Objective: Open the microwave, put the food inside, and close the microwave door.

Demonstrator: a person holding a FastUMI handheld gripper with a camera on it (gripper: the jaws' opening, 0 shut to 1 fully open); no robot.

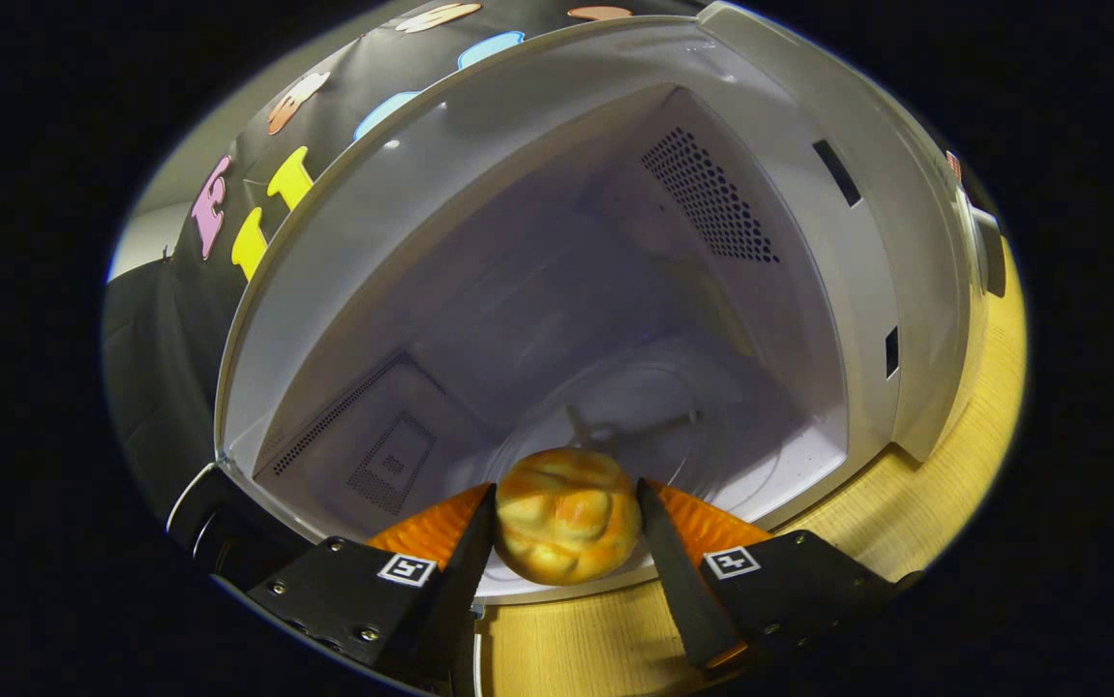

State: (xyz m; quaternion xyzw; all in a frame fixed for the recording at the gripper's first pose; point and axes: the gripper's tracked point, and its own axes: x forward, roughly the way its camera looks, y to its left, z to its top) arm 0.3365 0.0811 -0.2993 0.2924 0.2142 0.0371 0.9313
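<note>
A golden bread roll (568, 516) sits between the two fingers of my gripper (566, 523), and both fingers press on its sides. The roll hangs at the front lip of the open white microwave (915, 242). Beyond the roll lies the round glass turntable (673, 407) on the cavity floor, with its hub showing just past the bread. The cavity walls carry perforated vent patches on the right and lower left. The microwave door (218, 528) stands swung out to the left, dark, beside the left finger.
The microwave stands on a light wooden table (915, 513) that shows under the fingers and to the right of the cavity. Black booth cloth hangs behind and left of the microwave. Latch slots mark the frame's right side.
</note>
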